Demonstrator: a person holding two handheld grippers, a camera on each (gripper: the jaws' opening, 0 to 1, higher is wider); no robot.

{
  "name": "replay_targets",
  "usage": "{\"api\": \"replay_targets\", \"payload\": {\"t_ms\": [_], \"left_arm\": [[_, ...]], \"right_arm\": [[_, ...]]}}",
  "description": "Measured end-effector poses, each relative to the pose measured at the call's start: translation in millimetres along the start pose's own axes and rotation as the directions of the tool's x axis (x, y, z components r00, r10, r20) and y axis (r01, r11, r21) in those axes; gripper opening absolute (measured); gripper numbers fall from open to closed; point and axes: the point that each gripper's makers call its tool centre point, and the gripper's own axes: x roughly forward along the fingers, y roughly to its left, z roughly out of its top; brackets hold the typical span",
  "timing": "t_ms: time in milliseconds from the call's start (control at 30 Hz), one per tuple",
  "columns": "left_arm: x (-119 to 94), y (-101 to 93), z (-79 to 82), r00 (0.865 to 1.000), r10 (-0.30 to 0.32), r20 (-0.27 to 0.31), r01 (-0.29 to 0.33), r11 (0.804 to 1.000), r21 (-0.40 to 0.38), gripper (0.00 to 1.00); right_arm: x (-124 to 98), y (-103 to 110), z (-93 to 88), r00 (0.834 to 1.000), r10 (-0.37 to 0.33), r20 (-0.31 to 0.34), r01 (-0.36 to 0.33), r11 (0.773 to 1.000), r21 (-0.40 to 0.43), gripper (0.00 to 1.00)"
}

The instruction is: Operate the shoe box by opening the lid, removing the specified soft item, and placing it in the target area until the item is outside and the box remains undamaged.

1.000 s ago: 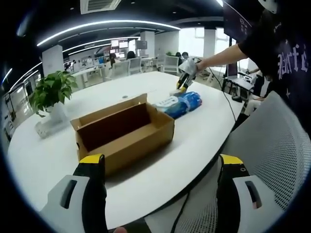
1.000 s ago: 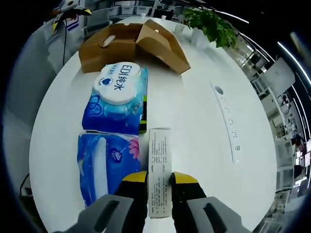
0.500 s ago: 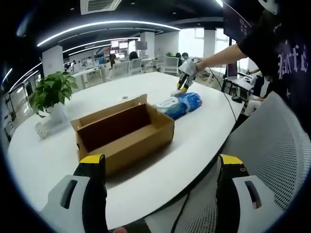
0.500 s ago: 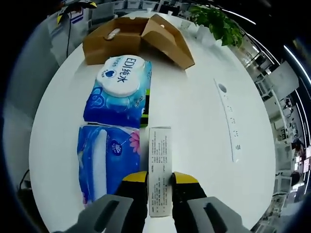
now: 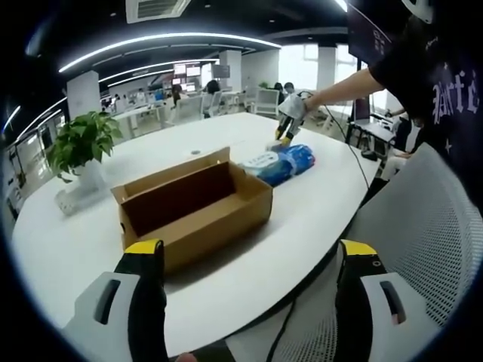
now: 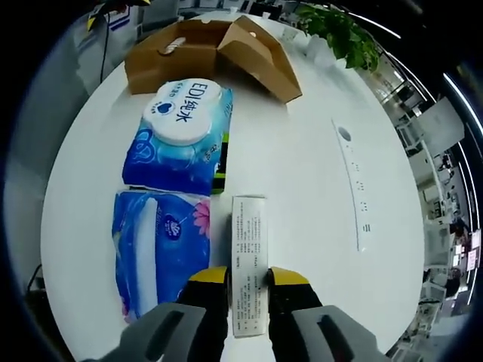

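The brown cardboard shoe box (image 5: 192,205) stands open on the white round table (image 5: 226,279), its inside looking empty in the left gripper view; it also shows far off as the shoe box (image 6: 204,53). My left gripper (image 5: 249,260) hangs open off the table's near edge, apart from the box. My right gripper (image 6: 247,277) is shut on a long white printed carton (image 6: 249,260) that lies on the table. Left of it are a blue tissue pack (image 6: 155,245) and a blue wet-wipes pack (image 6: 181,132). The right gripper (image 5: 285,130) appears by those blue packs (image 5: 279,162).
A potted plant (image 5: 79,147) stands at the table's left side, seen too as the plant (image 6: 339,34). A white power strip (image 6: 351,181) lies right of the carton. A mesh chair (image 5: 423,249) is close at my right. A person's arm (image 5: 355,83) reaches over the table.
The right gripper view has shifted slightly, the packs and box sliding a little; the carton stays held. The left gripper and box have not moved.
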Motion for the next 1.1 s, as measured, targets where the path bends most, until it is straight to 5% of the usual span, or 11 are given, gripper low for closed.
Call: {"api": "replay_targets", "payload": {"t_ms": [667, 1100], "left_arm": [[-1, 1.8, 4.4, 1.000, 0.007, 0.025, -0.007, 1.000, -0.003, 0.91], [-3, 4.1, 11.9, 0.998, 0.012, 0.063, -0.012, 1.000, -0.003, 0.90]], "right_arm": [[-13, -5, 14.6, 0.998, -0.053, 0.041, 0.047, 0.991, 0.124, 0.30], [-45, 10, 38.6, 0.987, -0.122, 0.105, 0.087, 0.953, 0.289, 0.50]]}}
